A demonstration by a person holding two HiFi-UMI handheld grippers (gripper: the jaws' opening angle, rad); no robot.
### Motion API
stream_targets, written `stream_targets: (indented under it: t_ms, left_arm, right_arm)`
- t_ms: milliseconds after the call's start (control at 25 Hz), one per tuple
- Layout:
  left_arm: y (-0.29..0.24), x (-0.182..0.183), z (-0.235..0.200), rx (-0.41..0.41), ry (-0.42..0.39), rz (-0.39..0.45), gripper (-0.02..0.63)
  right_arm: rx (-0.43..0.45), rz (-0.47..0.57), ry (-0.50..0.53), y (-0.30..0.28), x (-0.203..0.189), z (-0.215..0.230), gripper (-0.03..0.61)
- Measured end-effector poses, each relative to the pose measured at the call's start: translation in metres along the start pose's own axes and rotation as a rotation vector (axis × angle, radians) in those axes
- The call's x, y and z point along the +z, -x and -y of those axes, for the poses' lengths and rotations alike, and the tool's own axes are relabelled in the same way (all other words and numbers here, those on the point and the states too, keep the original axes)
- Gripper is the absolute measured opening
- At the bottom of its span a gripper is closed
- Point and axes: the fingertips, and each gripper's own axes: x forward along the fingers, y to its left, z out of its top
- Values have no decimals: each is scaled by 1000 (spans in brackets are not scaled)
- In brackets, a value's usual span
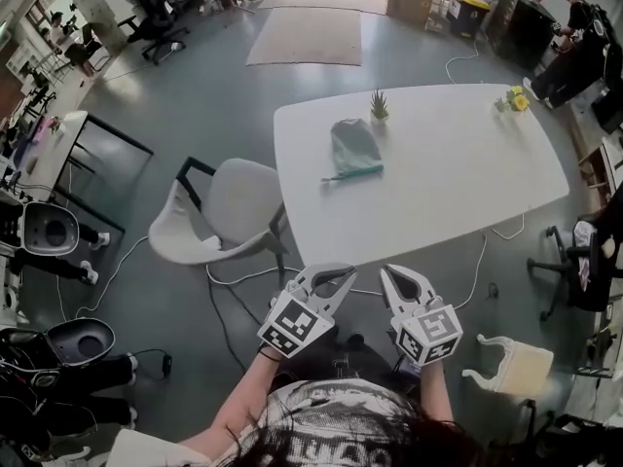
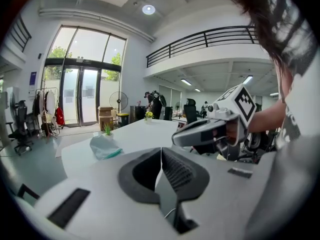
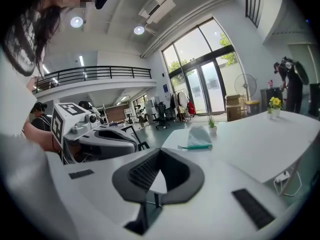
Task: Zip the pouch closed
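Left gripper (image 1: 347, 275) and right gripper (image 1: 386, 272) both show me jaws pressed together on nothing, just short of the one white rounded table (image 1: 458, 178). One pale-green fabric pouch (image 1: 353, 149) lies there beside the spiky green potted plant (image 1: 379, 105). A second, yellow-flowered potted plant (image 1: 516, 98) stands well apart. One grey chair (image 1: 229, 207), a grey floor (image 1: 195, 86) and a tan rug (image 1: 305, 35).

One white tabletop (image 1: 438, 178) carries one pouch (image 1: 353, 151) and two small potted plants: one green plant (image 1: 379, 105) and one yellow-flowered plant (image 1: 515, 98). One grey chair (image 1: 229, 212) stands beside it. One rug (image 1: 305, 36) lies on the floor. Two grippers appear, the left gripper (image 1: 343, 274) and the right gripper (image 1: 387, 272), each with two jaws.
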Motion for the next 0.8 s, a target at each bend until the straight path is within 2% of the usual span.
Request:
stream_targets:
  t_ms: [400, 800]
  left_arm:
    - [14, 2, 55, 46, 9, 23, 12]
    - [17, 2, 86, 42, -17, 14, 12]
  right_arm:
    - [3, 33, 79, 55, -11, -15, -2]
    - [7, 43, 86, 80, -18, -19, -3]
